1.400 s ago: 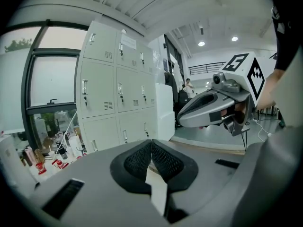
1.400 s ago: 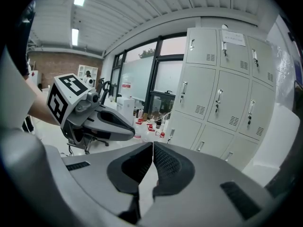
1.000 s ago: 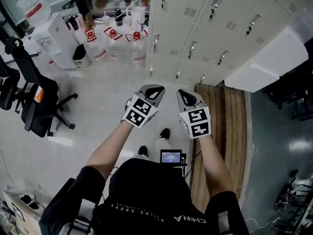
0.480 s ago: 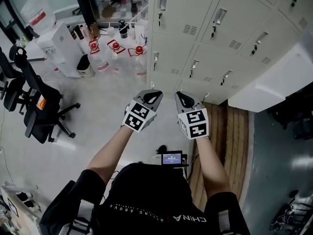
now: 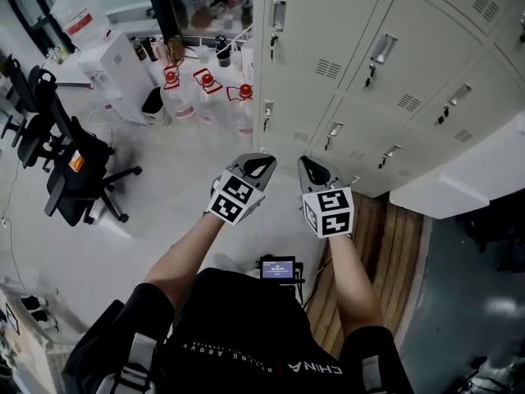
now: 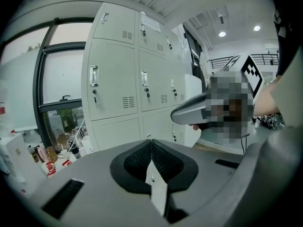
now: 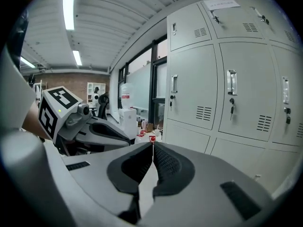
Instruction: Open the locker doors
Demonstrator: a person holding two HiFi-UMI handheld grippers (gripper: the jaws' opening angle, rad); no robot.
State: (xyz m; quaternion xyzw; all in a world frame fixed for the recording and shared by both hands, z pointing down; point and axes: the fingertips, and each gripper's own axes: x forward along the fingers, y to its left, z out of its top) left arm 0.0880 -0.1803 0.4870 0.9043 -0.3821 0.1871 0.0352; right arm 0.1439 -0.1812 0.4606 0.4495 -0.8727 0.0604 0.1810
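Observation:
A bank of beige metal lockers (image 5: 353,48) fills the upper right of the head view, every door closed, each with a chrome handle (image 5: 278,15) and a key below it. My left gripper (image 5: 261,164) and right gripper (image 5: 308,167) are held side by side in the air, a short way in front of the lowest locker row and pointing at it. Both are shut with nothing between the pads. The left gripper view shows its own closed jaws (image 6: 150,141) facing the lockers (image 6: 116,79). In the right gripper view the closed jaws (image 7: 152,143) face the locker doors (image 7: 227,93).
Several water jugs with red caps (image 5: 205,97) stand on the floor left of the lockers, by a white cabinet (image 5: 115,72). A black office chair (image 5: 70,167) is at far left. A wooden platform (image 5: 394,245) and a white slab (image 5: 467,187) lie to the right.
The person and both grippers have moved toward the lockers, which now look larger and nearer. Both grippers stay shut and side by side.

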